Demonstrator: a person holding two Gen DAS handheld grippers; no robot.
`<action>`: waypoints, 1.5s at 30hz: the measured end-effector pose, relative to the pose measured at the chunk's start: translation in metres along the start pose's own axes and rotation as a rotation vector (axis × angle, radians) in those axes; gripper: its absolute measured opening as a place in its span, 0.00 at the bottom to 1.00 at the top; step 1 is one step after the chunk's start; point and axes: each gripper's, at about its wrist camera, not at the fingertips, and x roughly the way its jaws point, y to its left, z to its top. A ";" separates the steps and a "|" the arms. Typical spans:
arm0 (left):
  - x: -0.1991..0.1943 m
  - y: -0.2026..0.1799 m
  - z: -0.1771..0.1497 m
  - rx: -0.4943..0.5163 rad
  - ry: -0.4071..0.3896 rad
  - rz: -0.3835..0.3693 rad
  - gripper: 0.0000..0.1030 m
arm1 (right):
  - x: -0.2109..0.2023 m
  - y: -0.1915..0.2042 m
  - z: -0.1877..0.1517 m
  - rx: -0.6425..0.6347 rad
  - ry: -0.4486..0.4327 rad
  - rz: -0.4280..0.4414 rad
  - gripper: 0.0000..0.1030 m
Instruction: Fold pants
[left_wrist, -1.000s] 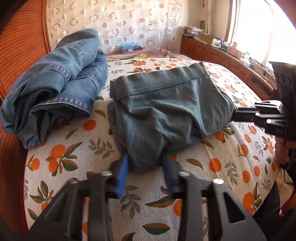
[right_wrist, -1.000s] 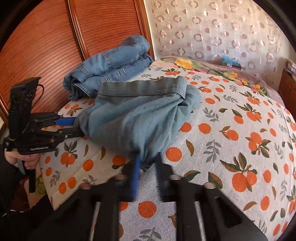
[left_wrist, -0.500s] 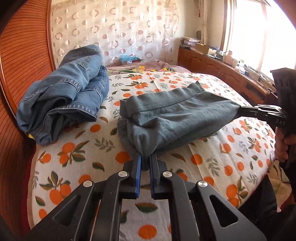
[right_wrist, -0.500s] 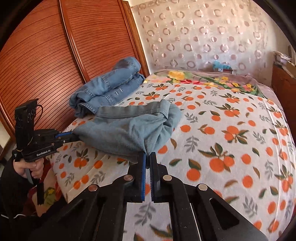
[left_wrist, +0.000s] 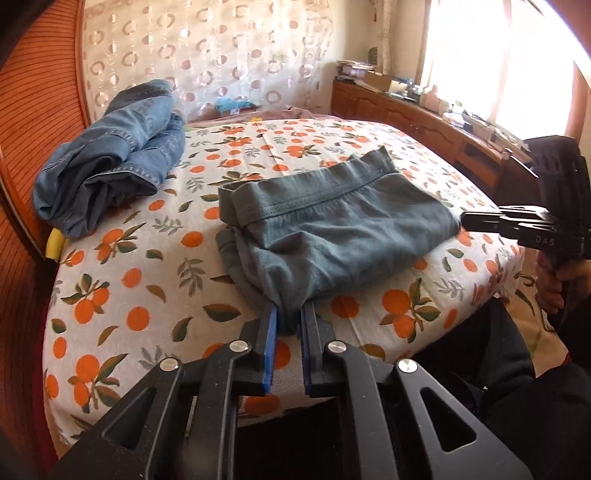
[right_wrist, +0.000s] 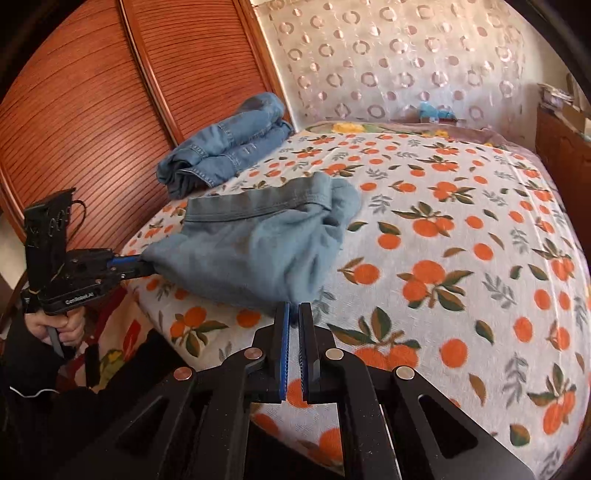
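**Left wrist and right wrist views: folded pants being dragged to the near bed edge**

Left wrist view is showing, nearest the lens, the left gripper (left_wrist: 289, 325) pinching a bunched corner of the grey-green pants (left_wrist: 332, 236); its jaws have just been easing apart a little after clamping, yet the cloth is still sitting between the blue pads. A second ago those jaws were standing wide around the hem, so the grip is new. In the right wrist view the right gripper (right_wrist: 294, 325) is pressed together on the opposite corner of the pants (right_wrist: 258, 251), with fabric running into the narrow slit.

Both hands are pulling back, and the bundle is sliding toward the near edge of the orange-print bedspread (left_wrist: 147, 295), lying flatter than half a second ago. I judge the fold to be nearly done, with this tug smoothing and placing the stack.

Farther back, the blue jeans (left_wrist: 110, 158) are lying heaped by the wooden headboard (right_wrist: 92, 110), well apart from the pants.

How much cloth each pad pair is really gripping is hard to make out, the lower layers of the fold are hidden, and the person is cut off apart from a hand (right_wrist: 59, 328) and dark clothing.
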 end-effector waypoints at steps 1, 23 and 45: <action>-0.001 0.002 0.001 -0.011 0.000 -0.005 0.17 | -0.003 -0.002 0.000 0.007 -0.008 -0.013 0.04; 0.002 0.022 0.041 -0.033 -0.056 -0.023 0.39 | 0.054 0.003 0.066 -0.044 -0.004 -0.011 0.37; 0.080 0.037 0.080 -0.017 -0.015 0.027 0.18 | 0.111 -0.001 0.089 -0.055 0.025 -0.106 0.11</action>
